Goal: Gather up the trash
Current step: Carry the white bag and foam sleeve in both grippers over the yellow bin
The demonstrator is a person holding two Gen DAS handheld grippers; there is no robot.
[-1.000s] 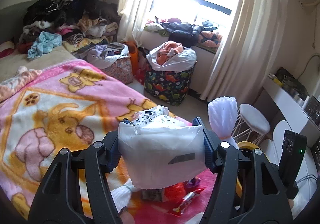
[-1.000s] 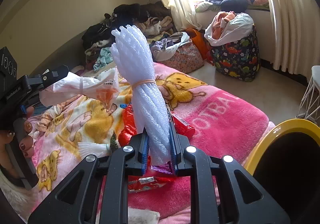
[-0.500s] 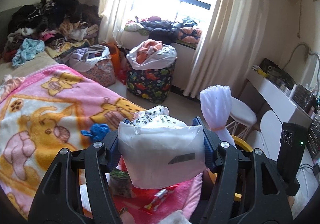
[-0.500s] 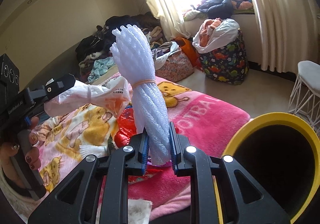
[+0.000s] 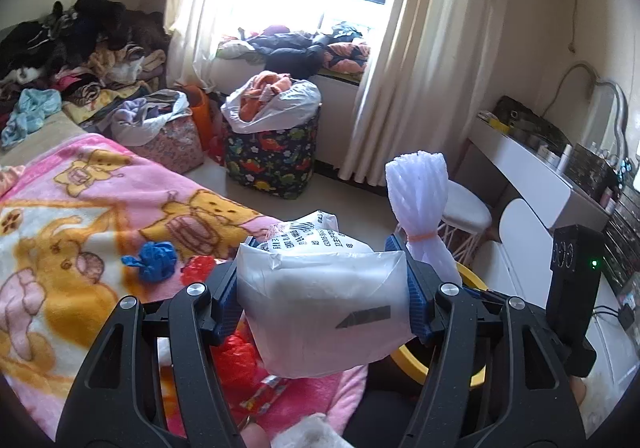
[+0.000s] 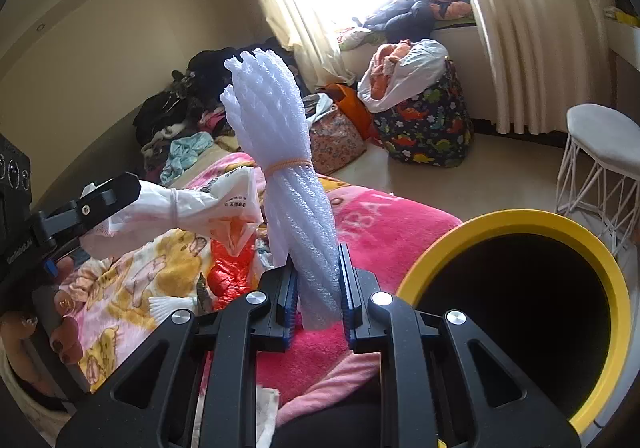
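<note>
The left gripper [image 5: 324, 300] stood about half open, its blue pads pressed against both sides of a white plastic bag [image 5: 326, 312] with printed text, held above the edge of the pink cartoon blanket [image 5: 80, 215]. The right gripper [image 6: 318, 302] was nearly closed, clamped on a bundle of white foam netting [image 6: 280, 167] tied with an orange rubber band and standing upright, just left of the yellow-rimmed bin [image 6: 520, 312]. On the blanket near the bin lay a red wrapper [image 6: 230, 272] and a crumpled blue scrap [image 5: 152, 260].
</note>
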